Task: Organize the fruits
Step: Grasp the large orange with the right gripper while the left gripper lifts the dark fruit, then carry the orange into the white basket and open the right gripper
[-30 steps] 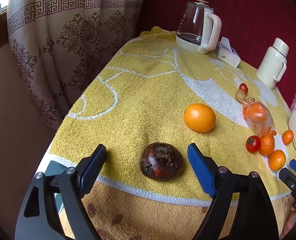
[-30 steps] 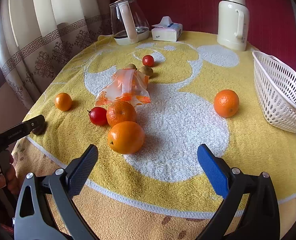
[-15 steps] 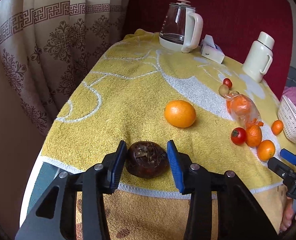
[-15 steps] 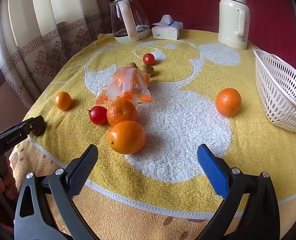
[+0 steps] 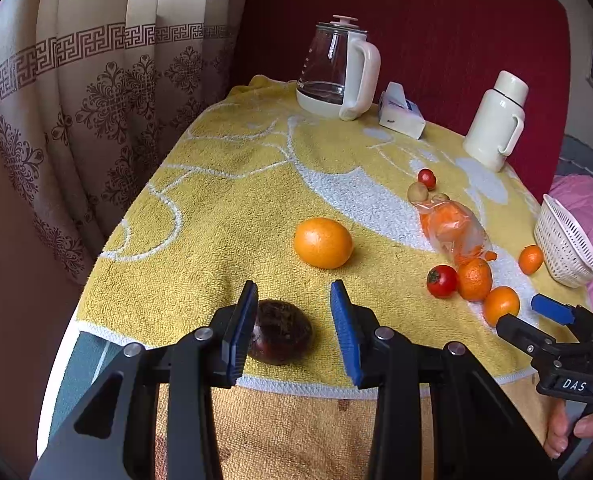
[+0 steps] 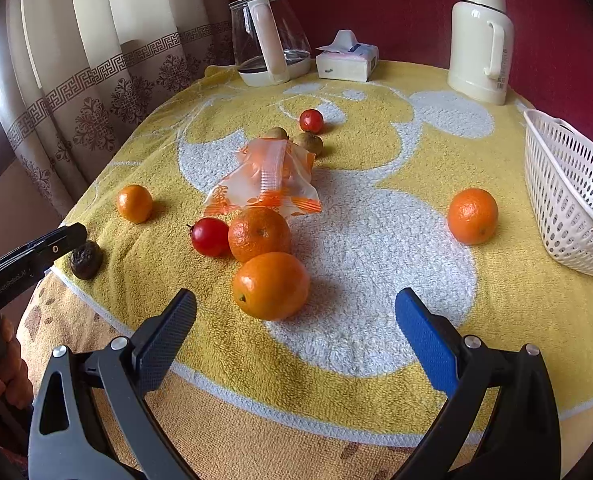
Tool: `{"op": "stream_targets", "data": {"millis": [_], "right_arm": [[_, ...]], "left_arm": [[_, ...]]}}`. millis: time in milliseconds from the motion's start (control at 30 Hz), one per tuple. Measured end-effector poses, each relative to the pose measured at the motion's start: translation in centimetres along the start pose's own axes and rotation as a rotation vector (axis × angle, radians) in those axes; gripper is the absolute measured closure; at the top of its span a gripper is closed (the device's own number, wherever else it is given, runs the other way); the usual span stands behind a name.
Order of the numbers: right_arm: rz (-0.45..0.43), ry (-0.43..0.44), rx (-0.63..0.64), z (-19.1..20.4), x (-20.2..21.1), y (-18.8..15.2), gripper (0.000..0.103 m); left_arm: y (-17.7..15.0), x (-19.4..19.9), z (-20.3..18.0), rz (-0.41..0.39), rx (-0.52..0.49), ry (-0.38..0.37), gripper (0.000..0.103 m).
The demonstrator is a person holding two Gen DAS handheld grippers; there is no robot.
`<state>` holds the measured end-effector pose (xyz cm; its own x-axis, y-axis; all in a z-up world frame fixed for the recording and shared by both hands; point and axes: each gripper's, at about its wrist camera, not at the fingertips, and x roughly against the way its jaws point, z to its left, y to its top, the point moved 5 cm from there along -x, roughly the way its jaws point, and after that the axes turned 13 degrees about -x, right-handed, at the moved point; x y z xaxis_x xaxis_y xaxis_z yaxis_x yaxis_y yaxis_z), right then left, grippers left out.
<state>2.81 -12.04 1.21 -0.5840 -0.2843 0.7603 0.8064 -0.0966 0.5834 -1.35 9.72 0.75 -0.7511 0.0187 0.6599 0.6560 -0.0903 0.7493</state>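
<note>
Beside left claw (image 5: 292,334), dark fruit (image 5: 282,336), perhaps ungripped.

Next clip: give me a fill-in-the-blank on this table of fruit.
1. The towel holds ___ small red fruits.
2. On the right gripper the jaws stand ___.
3. The lone orange lies nearest the white ___.
Missing: two; open; basket.

Towel-covered table (image 6: 376,220) – oranges (image 6: 270,285), tomatoes (image 6: 210,236), basket (image 6: 568,196), kettle (image 6: 270,36)

Patterned beige curtain (image 5: 96,120) beside dark red wall (image 5: 436,20), daylight at left
</note>
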Motion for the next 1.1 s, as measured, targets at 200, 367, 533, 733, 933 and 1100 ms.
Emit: {"op": "stream_targets", "data": {"millis": [200, 367, 533, 733, 933, 1100], "right_arm": [[0.039, 0.0, 0.025, 0.7, -1.5, 0.6, 0.037], [0.075, 0.023, 0.017, 0.7, -2.2, 0.1, 0.062], [0.064, 0.034, 0.014, 0.6, -1.6, 0.0, 0.062], [0.021, 0.065, -0.017, 0.0, 0.2, 0.5, 0.062], [-0.029, 0.076, -0.067, -1.6, 2.0, 1.6, 0.062], [-0.073, 0.075, -0.101, -3.2, 3.6, 2.6, 0.062]], "left_arm": [[-1.1, -0.4, 1.2, 0.041, 0.032, 0.019, 0.052], [-2.0, -0.7, 1.0, 0.066, 0.027, 0.02, 0.038], [-2.4, -2.0, 0.7, 0.095, 0.013, 0.045, 0.044], [-1.8, -1.8, -0.2, 0.08, -0.008, 0.017, 0.059], [-0.3, -0.6, -1.9, 0.04, -0.038, 0.0, 0.059], [1.0, -0.3, -3.7, 0.028, -0.057, -0.033, 0.059]]}}
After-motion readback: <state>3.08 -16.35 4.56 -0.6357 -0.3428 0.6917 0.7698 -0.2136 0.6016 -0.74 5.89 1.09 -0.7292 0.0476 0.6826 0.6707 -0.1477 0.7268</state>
